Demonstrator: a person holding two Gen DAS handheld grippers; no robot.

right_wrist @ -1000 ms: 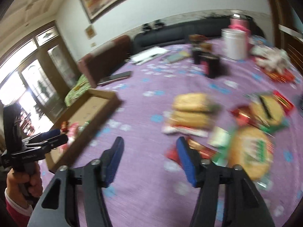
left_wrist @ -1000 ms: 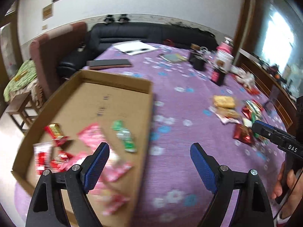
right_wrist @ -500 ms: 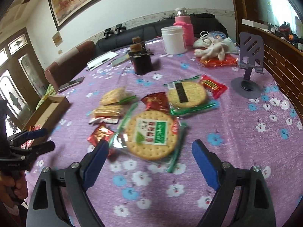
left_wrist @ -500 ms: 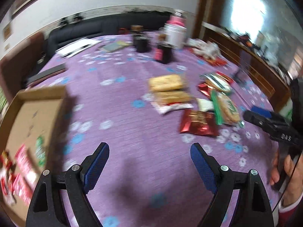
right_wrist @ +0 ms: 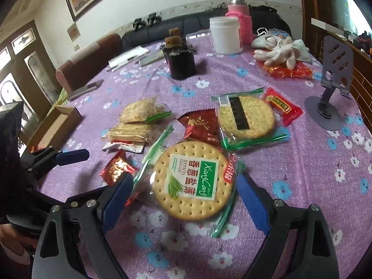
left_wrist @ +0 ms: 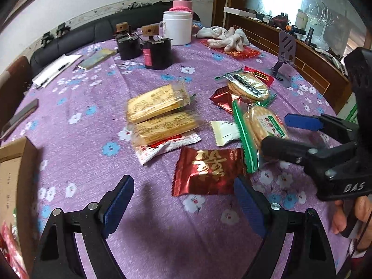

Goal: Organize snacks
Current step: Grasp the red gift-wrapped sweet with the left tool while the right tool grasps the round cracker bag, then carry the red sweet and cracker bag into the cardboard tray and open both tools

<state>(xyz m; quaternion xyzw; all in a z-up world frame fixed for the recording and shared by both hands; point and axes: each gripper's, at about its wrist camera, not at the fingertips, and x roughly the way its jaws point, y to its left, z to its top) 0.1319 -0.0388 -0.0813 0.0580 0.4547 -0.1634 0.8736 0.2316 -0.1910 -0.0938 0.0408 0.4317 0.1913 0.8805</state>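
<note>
Snacks lie loose mid-worktop (right_wrist: 313, 162), the cardboard box (right_wrist: 62, 125) well apart at left. Right hand-held gripper (right_wrist: 183, 186), spread wide, straddles the round cracker pack (right_wrist: 193, 179), apparently to grasp it. Left hand-held gripper (left_wrist: 183, 200) hovers wide, empty, over the red packet (left_wrist: 207, 172).

Both grippers (left_wrist: 183, 200) (right_wrist: 184, 196) wide open
</note>
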